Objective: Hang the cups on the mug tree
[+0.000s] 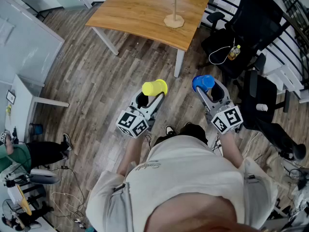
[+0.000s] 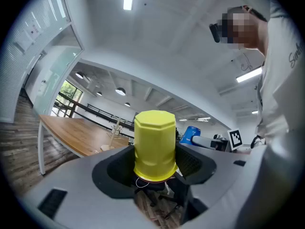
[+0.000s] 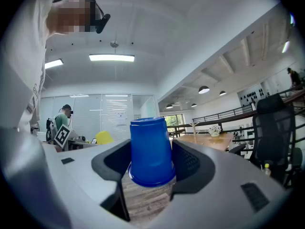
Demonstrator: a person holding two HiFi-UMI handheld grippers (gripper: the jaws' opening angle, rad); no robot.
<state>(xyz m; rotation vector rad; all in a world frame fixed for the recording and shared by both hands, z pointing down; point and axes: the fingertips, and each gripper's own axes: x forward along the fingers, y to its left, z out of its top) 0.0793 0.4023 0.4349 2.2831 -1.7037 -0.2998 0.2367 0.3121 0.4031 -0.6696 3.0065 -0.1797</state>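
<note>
A white desk (image 1: 24,100) stands at 9 o'clock in the head view. Someone in a green top (image 1: 17,154) sits at 8 o'clock beside cabled equipment. Grey-brown plank floor (image 1: 96,76) runs across the whole room.

The left claw (image 1: 150,96) is spread wide and clamped on a yellow cup (image 1: 155,87). The left gripper view shows that cup with its rim low and its closed end high. At 12 o'clock stands a wooden tabletop (image 1: 140,8) on white legs. It carries the bare mug tree (image 1: 174,6) near its right end, well apart from both cups.

The right claw (image 1: 208,92) is equally wide and grips a blue cup (image 1: 203,82) held the same way up, out over the floor. Black office chairs (image 1: 241,42) crowd 2 to 3 o'clock, and one holds a bottle (image 1: 234,52). The gripper views show a white ceiling with strip lights, glass partitions and a railed balcony.
</note>
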